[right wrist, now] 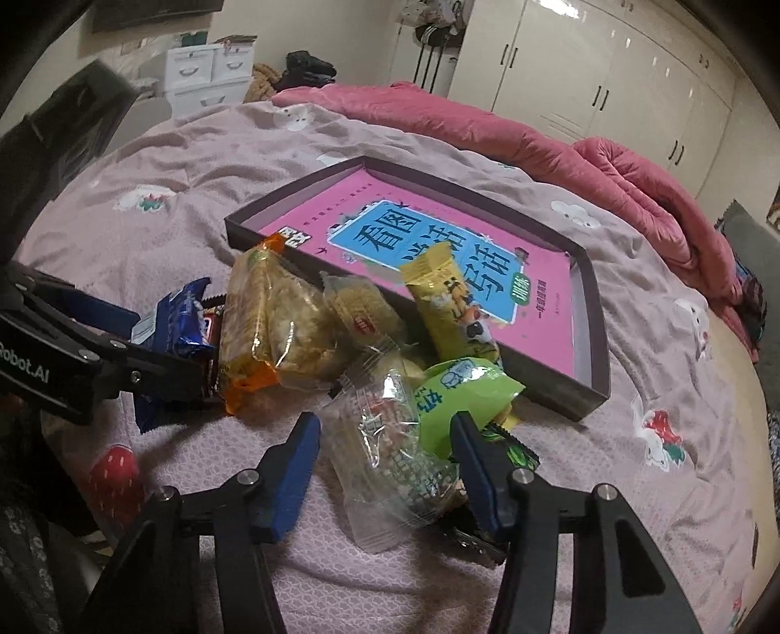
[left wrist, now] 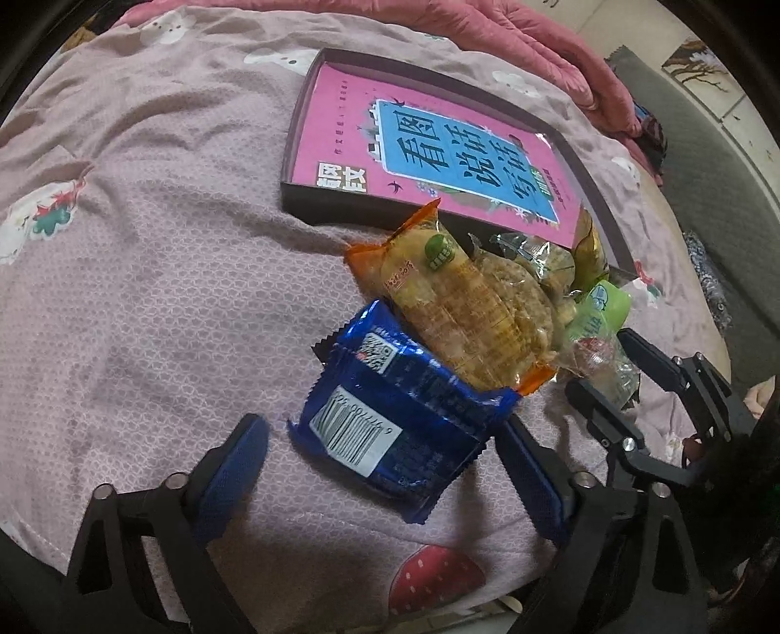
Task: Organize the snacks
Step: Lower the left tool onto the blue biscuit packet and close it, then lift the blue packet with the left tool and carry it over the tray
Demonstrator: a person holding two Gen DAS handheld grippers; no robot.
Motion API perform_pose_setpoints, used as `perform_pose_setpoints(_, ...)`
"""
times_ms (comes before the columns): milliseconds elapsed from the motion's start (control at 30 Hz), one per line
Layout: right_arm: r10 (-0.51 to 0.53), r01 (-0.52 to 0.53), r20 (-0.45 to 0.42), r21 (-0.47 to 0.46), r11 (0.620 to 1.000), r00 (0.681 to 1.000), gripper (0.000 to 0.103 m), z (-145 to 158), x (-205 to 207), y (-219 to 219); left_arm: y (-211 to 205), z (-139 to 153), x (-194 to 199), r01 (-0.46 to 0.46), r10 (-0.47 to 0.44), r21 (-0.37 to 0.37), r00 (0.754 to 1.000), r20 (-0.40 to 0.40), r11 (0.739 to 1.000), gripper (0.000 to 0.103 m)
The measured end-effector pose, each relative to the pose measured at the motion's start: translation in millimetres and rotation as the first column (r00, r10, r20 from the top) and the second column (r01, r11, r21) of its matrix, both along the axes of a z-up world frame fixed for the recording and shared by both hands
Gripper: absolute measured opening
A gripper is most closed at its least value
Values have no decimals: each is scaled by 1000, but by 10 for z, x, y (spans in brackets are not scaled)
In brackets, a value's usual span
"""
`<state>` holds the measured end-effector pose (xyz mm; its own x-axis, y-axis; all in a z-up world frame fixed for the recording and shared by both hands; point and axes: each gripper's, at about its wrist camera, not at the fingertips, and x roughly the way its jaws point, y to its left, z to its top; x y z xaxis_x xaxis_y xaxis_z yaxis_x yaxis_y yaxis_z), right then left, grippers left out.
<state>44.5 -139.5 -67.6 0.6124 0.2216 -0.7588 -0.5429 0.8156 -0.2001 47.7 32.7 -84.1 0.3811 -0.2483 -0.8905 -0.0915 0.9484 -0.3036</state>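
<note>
A pile of snack packets lies on the bed by a dark shallow tray (left wrist: 297,146) (right wrist: 592,302) that holds a pink book (left wrist: 438,151) (right wrist: 438,244). My left gripper (left wrist: 385,453) is open, its blue pads on either side of a blue packet (left wrist: 395,429) (right wrist: 180,317). An orange-ended cracker pack (left wrist: 463,312) (right wrist: 273,326) lies on the blue packet's far end. My right gripper (right wrist: 385,448) (left wrist: 609,370) is open around a clear wrapped snack (right wrist: 395,453), with a green packet (right wrist: 458,395) (left wrist: 599,312) beside it. A yellow packet (right wrist: 448,302) leans over the tray's edge.
The bed has a mauve patterned sheet (left wrist: 146,292) (right wrist: 658,487). A pink quilt (right wrist: 560,146) (left wrist: 536,44) is bunched along the far side. White wardrobes (right wrist: 609,73) and white drawers (right wrist: 209,73) stand beyond the bed.
</note>
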Motion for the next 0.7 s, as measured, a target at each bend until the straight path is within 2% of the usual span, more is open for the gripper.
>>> perform_pose_setpoints(33,-5,5,1,7,1000,1000,55,10,4,-12,-3,2,-1,4,-4,1,1000,0,1000,83)
perform_pose_setpoints(100,-13,14,-2,22,1000,1000,55,29,10,-39,-5,3,1,4,-4,15,1000,-5,1000,80)
perform_pose_setpoints(233,-27,27,-3,41,999,1000,55,54,19,-82,44,15,-18,-5,5,-2,1000,0,1000,73)
perform_pose_setpoints(700,-75,70,34,142,987,997,55,252,-2,-249,44,239,-143,18,-19,24,998,58,1000,71)
